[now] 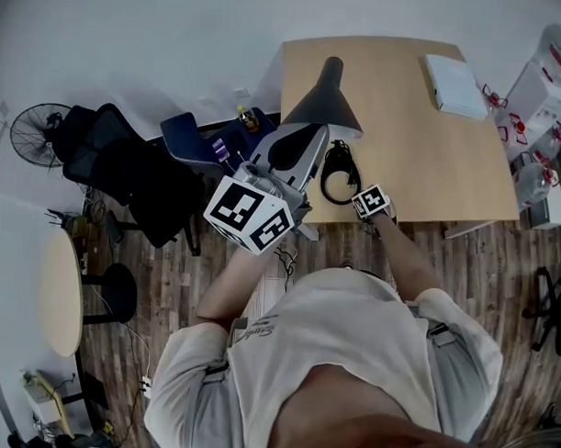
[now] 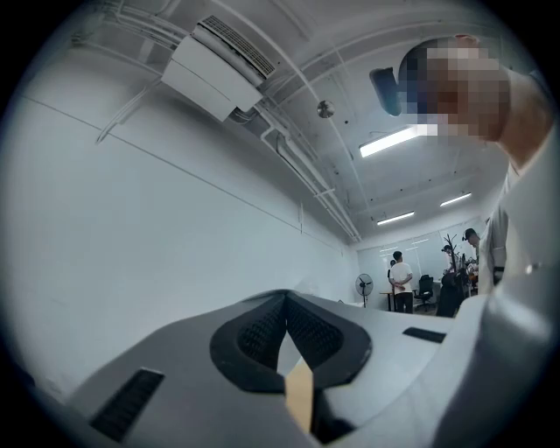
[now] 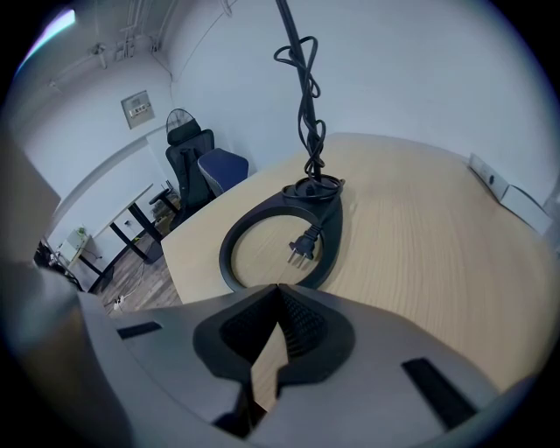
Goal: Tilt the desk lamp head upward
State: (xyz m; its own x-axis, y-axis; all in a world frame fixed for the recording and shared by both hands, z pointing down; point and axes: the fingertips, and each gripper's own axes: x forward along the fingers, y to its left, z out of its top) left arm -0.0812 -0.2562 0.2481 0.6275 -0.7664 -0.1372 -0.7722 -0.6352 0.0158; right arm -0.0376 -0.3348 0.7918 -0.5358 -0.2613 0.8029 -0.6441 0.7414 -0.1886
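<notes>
Head view: desk point(image 1: 430, 159) lies ahead of both grippers. The black cone lamp head point(image 1: 323, 99) sits just beyond the left gripper point(image 2: 286, 302). That gripper is held high and aimed at wall and ceiling, jaws together with nothing in them, lamp out of its own view. Right gripper point(image 3: 278, 289) is low over the desk, jaws also closed and empty. Ring base point(image 3: 229, 254) is directly ahead of them, near, not touching. Cord point(image 3: 308, 114) climbs from the ring's far side; plug point(image 3: 302, 248) lies inside the ring.

Suggest: right pins the ring base; left opens, takes the cone rim, swings it up slowly. Watch for cord snag.

White box point(image 1: 455, 85) is far right of the jaws, closed, contents not visible.
</notes>
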